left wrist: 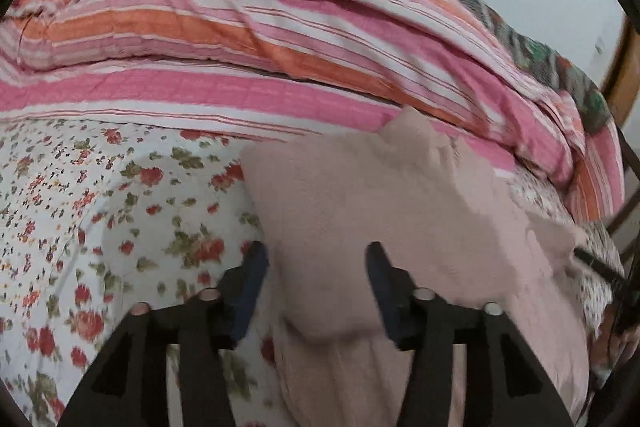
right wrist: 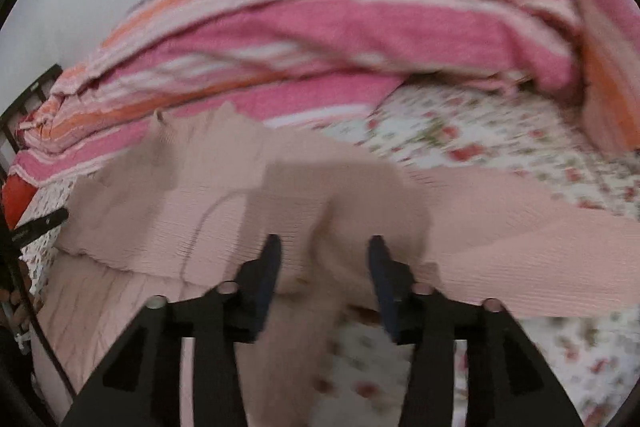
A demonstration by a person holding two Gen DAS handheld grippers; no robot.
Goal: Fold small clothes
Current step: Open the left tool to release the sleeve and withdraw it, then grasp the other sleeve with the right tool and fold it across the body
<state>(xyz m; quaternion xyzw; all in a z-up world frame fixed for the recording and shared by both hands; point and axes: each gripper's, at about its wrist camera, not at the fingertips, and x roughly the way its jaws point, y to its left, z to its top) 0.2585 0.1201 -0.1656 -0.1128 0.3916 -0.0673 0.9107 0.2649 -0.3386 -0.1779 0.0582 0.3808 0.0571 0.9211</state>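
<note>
A pale pink ribbed garment (left wrist: 360, 195) lies partly folded on the floral bedsheet (left wrist: 120, 207). My left gripper (left wrist: 316, 267) stands open just over the garment's left edge. A soft fold of the cloth lies between the fingers, and the pads are clear of it. In the right wrist view the same garment (right wrist: 200, 203) spreads wide, one part reaching out to the right. My right gripper (right wrist: 324, 259) is open too. A raised hump of cloth sits between its fingers, untouched by the pads. That view is blurred.
A bunched pink, orange and white striped quilt (left wrist: 240, 27) lies along the far side of the bed, close behind the garment. A dark metal bed frame (right wrist: 24, 107) shows at the left and a wooden piece (left wrist: 624, 75) at the right. Floral sheet (right wrist: 480, 131) lies bare to the right.
</note>
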